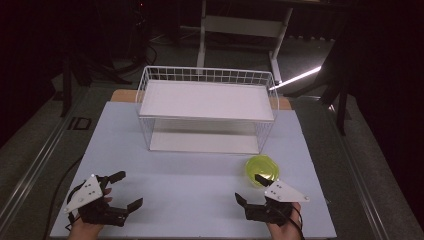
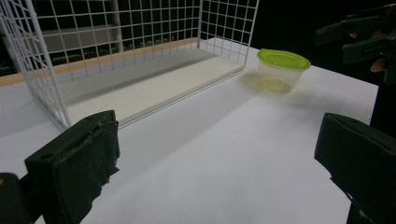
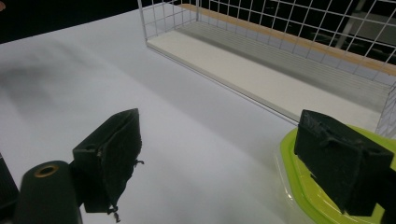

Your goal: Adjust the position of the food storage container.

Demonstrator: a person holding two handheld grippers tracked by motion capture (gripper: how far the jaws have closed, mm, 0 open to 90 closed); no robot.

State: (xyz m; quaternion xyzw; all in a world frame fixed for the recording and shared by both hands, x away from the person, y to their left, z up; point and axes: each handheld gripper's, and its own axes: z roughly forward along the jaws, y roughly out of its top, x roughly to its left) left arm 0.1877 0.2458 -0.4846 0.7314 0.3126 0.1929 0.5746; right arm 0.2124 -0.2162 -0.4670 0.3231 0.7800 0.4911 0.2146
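Note:
A small clear container with a lime-green lid (image 1: 262,169) stands on the white table (image 1: 200,190), right of centre, in front of the wire rack (image 1: 207,107). My right gripper (image 1: 248,187) rests near the front edge, open, with one jaw just over the container's near rim and nothing between the jaws. In the right gripper view (image 3: 226,158) the green lid (image 3: 299,186) lies under the right jaw. My left gripper (image 1: 131,188) sits open at the front left, empty. From the left gripper view (image 2: 215,163) the container (image 2: 282,69) stands far off at the upper right, beside the other gripper (image 2: 359,37).
The white wire rack has a top shelf board (image 1: 205,100) and a lower board (image 1: 202,142), open toward me. Its mesh wall (image 2: 116,51) rises close ahead of the left gripper. Dark floor and a stand's legs (image 1: 240,30) lie beyond the table.

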